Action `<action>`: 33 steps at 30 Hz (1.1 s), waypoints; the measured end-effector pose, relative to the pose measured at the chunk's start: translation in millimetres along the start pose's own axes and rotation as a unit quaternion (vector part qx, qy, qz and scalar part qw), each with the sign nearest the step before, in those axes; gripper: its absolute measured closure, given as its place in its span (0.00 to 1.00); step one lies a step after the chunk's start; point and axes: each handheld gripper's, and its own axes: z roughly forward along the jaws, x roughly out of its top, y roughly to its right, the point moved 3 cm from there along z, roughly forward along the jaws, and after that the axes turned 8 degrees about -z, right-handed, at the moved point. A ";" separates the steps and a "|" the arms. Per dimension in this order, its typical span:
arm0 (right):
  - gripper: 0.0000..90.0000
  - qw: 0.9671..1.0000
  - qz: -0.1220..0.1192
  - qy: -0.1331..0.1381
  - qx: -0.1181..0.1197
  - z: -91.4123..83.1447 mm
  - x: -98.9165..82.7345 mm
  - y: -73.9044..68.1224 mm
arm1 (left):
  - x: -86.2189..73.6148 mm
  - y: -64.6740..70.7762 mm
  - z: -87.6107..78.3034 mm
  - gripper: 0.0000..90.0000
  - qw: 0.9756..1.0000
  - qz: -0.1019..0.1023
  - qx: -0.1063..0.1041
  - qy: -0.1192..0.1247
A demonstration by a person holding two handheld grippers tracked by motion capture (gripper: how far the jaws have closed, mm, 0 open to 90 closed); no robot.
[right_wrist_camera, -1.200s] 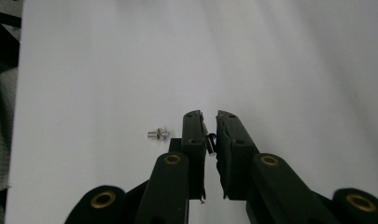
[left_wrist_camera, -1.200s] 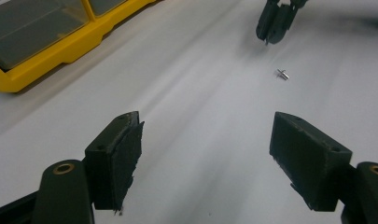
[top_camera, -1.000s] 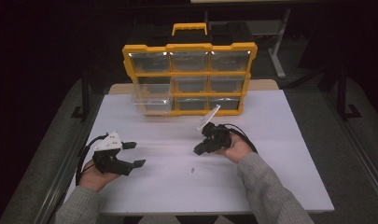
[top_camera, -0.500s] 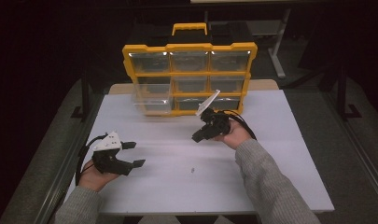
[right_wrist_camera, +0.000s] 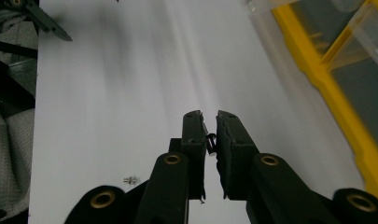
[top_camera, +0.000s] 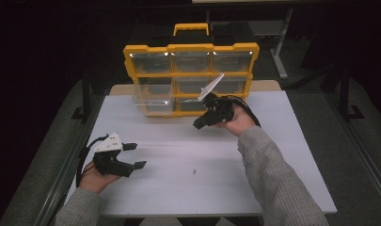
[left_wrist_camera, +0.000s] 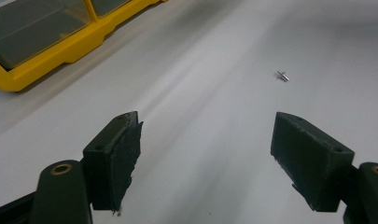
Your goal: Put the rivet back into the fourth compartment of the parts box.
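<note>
High view: the right gripper (top_camera: 201, 124), jaws pinched on what appeared to be a small dark part, was raised near the yellow organizer (top_camera: 190, 77), delivery not yet made. One screw (top_camera: 194, 171) lay on the table (top_camera: 282, 155); the left gripper (top_camera: 134, 156) rested open.

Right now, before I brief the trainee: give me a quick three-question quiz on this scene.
1. True or false: the left gripper has its jaws shut.
2. What lies loose on the white table? A) small screw B) a drawer C) a spanner
3. What do the right gripper's jaws pinch?
Key: 1 false, they stand open. 2 A. 3 a small dark part.
</note>
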 end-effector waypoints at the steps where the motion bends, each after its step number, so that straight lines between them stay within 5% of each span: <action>1: 0.89 1.000 -0.002 0.001 -0.001 -1.8 1.9 1.1 | 0.0 -0.3 -0.2 0.26 1.000 0.002 0.000 -0.001; 19: 0.89 0.999 -0.024 0.007 -0.019 -28.7 55.4 12.9 | -0.1 -1.6 -1.4 0.26 1.000 -0.002 0.001 0.006; 33: 0.89 0.999 -0.032 0.014 -0.020 -32.7 93.7 22.7 | 0.4 -2.9 -2.9 0.26 1.000 -0.002 0.003 0.009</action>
